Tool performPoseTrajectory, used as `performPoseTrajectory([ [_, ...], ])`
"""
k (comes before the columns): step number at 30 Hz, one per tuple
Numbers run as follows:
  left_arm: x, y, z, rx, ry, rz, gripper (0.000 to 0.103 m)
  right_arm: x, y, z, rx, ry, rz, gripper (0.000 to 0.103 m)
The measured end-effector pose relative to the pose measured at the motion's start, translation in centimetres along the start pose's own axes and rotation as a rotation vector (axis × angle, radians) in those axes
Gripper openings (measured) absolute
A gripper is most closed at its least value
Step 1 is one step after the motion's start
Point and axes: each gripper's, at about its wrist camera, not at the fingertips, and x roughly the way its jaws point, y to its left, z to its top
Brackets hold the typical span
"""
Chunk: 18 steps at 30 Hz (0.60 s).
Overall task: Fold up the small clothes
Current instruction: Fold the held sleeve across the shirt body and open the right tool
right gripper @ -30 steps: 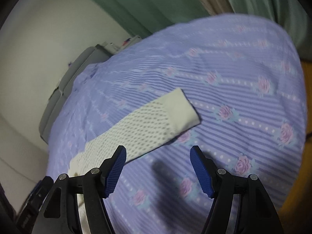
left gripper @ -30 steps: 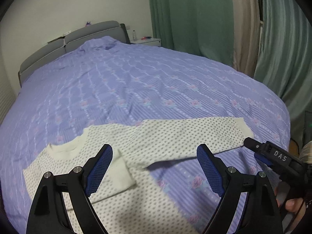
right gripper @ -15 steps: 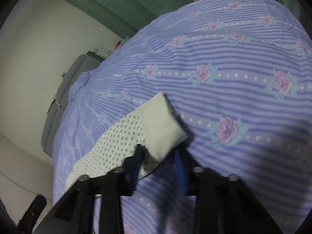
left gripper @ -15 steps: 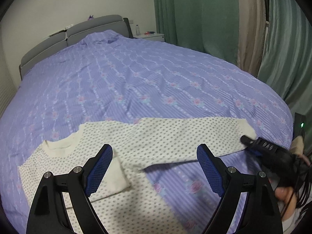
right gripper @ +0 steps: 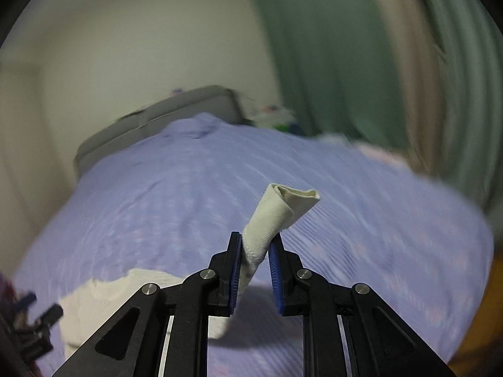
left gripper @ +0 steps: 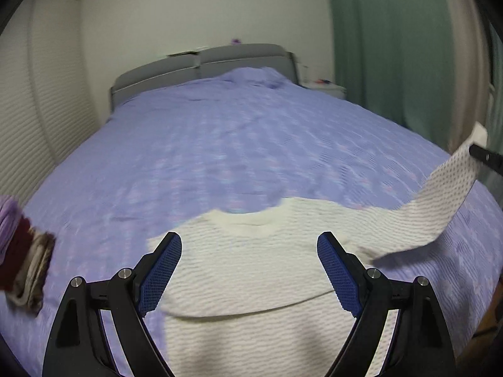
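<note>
Right tongs: your right gripper is closing on the sleeve cuff of the top; its blue pads press the rolled white cuff from both sides, and the cuff end sticks out past the tips.
Right tongs, seen from the left: the black tip comes in at the far right edge, with the cuff held up off the bed.
Left tongs: your left gripper stands wide apart, nothing between its blue pads; it hangs above the garment without touching it.
Garment: the white dotted top lies flat on the near part of the bed, straight beneath and ahead of your left tongs, neckline on the far side.
Sleeve: its right sleeve rises from the shoulder, slanting up to the right, to the cuff your right tongs hold; a shadow falls under it.
Other sleeve: lies folded across the chest, its lower edge curving between your left fingers.
Surface: a purple striped bedspread with a faint flower print, blurred in both views.
Left edge: a folded stack of clothes, purple, dark red and brown, lies on the bed well apart from the top.
Room: grey headboard at the far end, a small nightstand to its right, green curtains on the right, pale wall behind.
</note>
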Motion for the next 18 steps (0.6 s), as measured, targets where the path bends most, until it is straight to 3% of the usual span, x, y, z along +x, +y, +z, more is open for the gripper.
performPoseTrajectory([
  [5, -1.1, 5.4, -1.1, -0.113, 0.010, 0.037, 0.089, -0.4, 10.0, 2.8, -0.294, -0.047, 0.112, 0.016],
  [8, -1.4, 7.5, -2.0, -0.134, 0.017, 0.069, 0.089, 0.5, 15.8, 2.7, -0.425, -0.036, 0.184, 0.015],
  [14, -1.8, 11.5, -3.8, -0.176, 0.034, 0.125, 0.089, 3.1, 25.9, -2.1, -0.580, 0.096, 0.344, 0.014],
  [18, -1.6, 13.6, -4.8, -0.198, 0.053, 0.146, 0.089, 4.5, 29.5, -6.7, -0.641, 0.191, 0.388, 0.014],
])
